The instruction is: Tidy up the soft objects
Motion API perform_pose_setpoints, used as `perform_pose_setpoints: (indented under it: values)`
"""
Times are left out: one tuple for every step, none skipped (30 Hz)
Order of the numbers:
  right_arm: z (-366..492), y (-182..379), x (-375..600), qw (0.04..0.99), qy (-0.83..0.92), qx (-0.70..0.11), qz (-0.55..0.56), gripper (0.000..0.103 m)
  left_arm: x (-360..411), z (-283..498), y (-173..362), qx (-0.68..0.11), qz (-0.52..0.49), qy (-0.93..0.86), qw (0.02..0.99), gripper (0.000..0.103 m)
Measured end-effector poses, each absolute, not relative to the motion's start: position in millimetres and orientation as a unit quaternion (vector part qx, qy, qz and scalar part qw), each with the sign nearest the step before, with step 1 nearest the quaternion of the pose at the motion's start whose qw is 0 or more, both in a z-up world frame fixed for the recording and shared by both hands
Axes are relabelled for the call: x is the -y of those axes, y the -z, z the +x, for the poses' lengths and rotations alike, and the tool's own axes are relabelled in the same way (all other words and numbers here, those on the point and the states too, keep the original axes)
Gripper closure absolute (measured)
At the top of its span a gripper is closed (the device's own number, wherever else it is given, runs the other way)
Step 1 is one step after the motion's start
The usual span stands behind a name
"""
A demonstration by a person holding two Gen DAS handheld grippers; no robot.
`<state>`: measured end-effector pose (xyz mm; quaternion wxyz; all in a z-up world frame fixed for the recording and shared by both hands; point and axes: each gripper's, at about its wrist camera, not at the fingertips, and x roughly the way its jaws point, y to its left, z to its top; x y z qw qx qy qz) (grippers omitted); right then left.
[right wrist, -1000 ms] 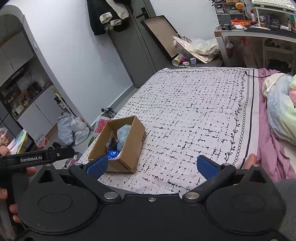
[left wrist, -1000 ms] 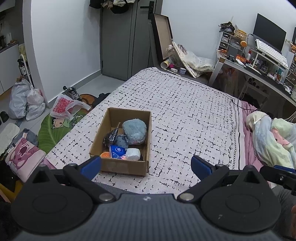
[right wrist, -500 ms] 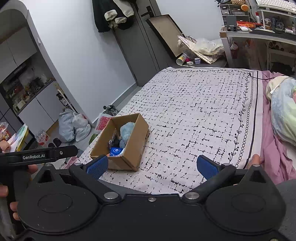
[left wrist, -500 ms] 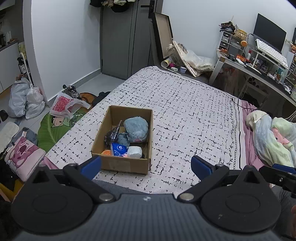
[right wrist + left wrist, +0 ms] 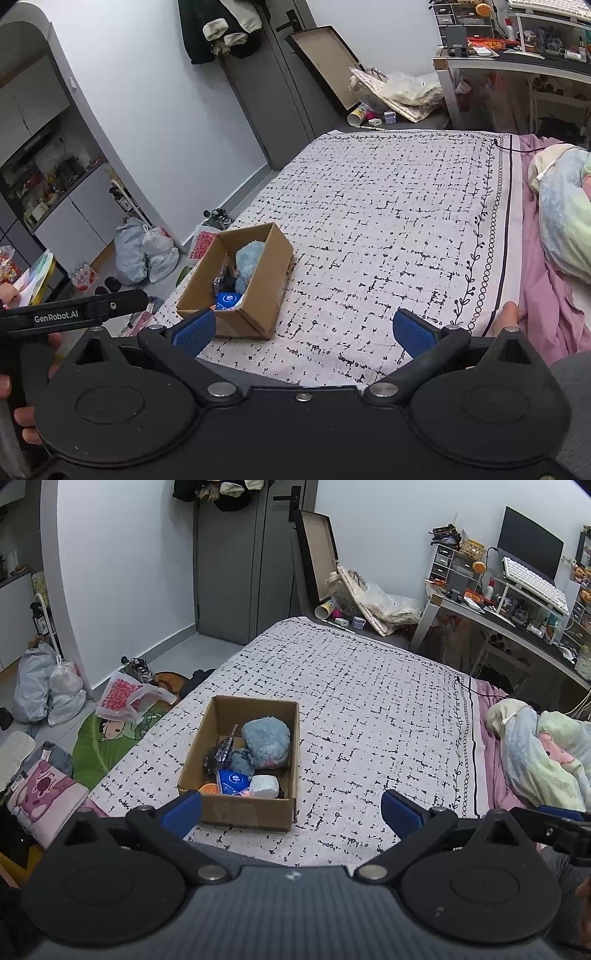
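**Open cardboard box of soft items on a bed, with both grippers held empty above the near edge**

A cardboard box (image 5: 242, 814) sits open-topped on the patterned bedspread (image 5: 369, 709), near the bed's left edge and close to the cameras. Inside it, a fluffy blue plush (image 5: 266, 741) fills the far right part and rises to about the height of the rim. Beside it, toward the left wall, lies a dark crinkled packet (image 5: 221, 751), with a smaller grey-blue soft item (image 5: 242, 762) just in front. Along the near wall lie a blue tissue pack (image 5: 232, 782), a white roll-like bundle (image 5: 264, 786) touching it on the right, and an orange object (image 5: 208, 788) partly hidden in the left corner. In the right wrist view the box (image 5: 258, 284) shows the same plush (image 5: 248, 258) and tissue pack (image 5: 226, 298).

The box's long axis runs away from the left wrist camera, roughly along the bed's left edge; in the right wrist view it appears angled up to the right.

The left gripper (image 5: 291, 808) has its blue-padded fingers (image 5: 183, 808) spread wide, holding and touching nothing; the box's near wall shows between them. The right gripper (image 5: 304, 328) is likewise spread wide and empty, its fingers (image 5: 413, 332) above bare bedspread, its left pad overlapping the box corner in view. A hand (image 5: 26, 369) grips the left tool's handle.
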<state>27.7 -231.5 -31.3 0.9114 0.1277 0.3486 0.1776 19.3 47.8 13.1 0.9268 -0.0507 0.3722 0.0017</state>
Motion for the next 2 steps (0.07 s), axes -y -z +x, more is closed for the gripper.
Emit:
perform_pose_setpoints:
  values:
    - [27.6,32.3,231.7,0.911,-0.178,-0.349,0.128,0.0,-48.0,19.5,-12.9,-0.372,-0.052,-0.003,0.927,0.001]
    - [27.9,32.9,231.7,0.911,-0.178,-0.35,0.128,0.0,-48.4,19.8,-12.8,-0.372,-0.052,-0.005,0.927,0.001]
